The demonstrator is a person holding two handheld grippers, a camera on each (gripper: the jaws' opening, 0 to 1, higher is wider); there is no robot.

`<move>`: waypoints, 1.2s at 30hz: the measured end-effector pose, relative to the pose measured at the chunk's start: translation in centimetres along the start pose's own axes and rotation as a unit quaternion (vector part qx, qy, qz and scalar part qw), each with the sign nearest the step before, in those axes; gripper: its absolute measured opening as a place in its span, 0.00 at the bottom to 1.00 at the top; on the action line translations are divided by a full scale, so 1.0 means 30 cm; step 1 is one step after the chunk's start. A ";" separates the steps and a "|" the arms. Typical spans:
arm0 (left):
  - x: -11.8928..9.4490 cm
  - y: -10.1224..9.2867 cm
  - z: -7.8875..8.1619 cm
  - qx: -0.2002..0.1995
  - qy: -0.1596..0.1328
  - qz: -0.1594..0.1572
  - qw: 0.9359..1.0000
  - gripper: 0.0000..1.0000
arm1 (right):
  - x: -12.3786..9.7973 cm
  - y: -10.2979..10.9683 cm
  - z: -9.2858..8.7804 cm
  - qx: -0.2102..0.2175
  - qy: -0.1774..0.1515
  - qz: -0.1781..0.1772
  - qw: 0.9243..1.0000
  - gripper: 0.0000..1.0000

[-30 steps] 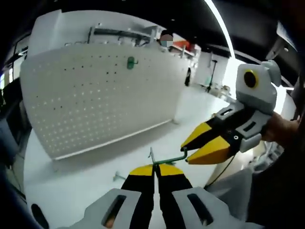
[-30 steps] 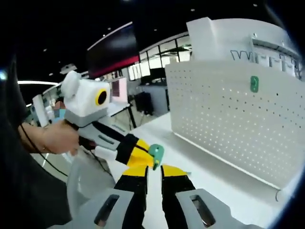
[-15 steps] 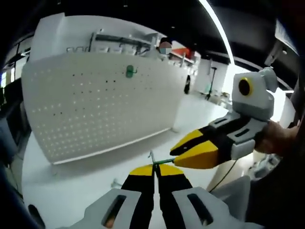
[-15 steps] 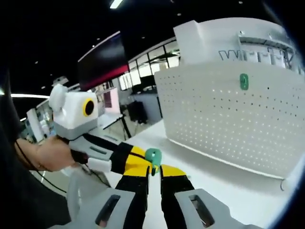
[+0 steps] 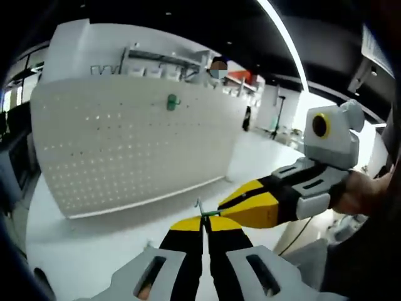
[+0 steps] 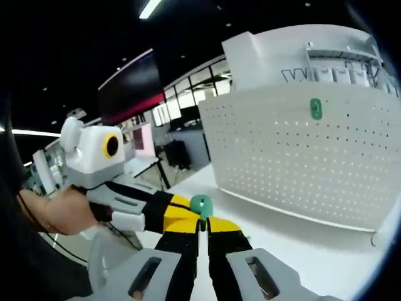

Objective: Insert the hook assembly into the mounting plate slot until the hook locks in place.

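Green wire, thin and bent, makes up the hook assembly (image 5: 208,213), pinched at the tips of the left gripper (image 5: 205,221), whose yellow-and-black jaws are pressed together on it. From the right, the right gripper (image 5: 220,205) reaches in, its jaws closed on the same wire. Ahead and above stands the mounting plate (image 5: 125,144), a white perforated board with a second green hook (image 5: 171,101) high up on it. A smooth white table (image 5: 94,238) lies below.

In the right gripper view, the right gripper (image 6: 201,221) grips the hook assembly's rounded green plastic end (image 6: 200,204); the left gripper (image 6: 188,209) comes in from the left, touching it. The mounting plate (image 6: 301,163) rises ahead to the right, with dark ceiling above.
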State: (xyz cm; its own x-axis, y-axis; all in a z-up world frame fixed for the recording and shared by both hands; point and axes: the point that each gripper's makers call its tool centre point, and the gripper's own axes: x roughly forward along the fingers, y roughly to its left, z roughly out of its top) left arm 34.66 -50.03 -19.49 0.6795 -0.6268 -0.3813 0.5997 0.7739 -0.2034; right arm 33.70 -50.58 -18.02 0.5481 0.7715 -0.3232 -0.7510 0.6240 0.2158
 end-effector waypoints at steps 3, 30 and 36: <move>-0.010 -0.004 0.024 -0.005 -0.016 -0.003 1.000 0.01 | -0.011 0.005 0.028 0.003 -0.020 0.005 1.000 0.01; -0.023 -0.008 0.048 -0.030 -0.034 -0.004 0.999 0.01 | -0.018 0.020 0.060 -0.033 -0.036 -0.005 0.999 0.02; -0.025 -0.008 0.054 -0.024 -0.034 -0.003 0.999 0.01 | -0.017 0.024 0.064 -0.045 -0.040 -0.001 0.998 0.01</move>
State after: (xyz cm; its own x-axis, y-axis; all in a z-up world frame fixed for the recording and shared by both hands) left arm 34.69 -49.88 -17.70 0.7042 -0.6348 -0.3181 0.5841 0.7726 -0.2489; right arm 33.59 -50.29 -15.92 0.5753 0.7796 -0.2476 -0.7774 0.6152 0.1307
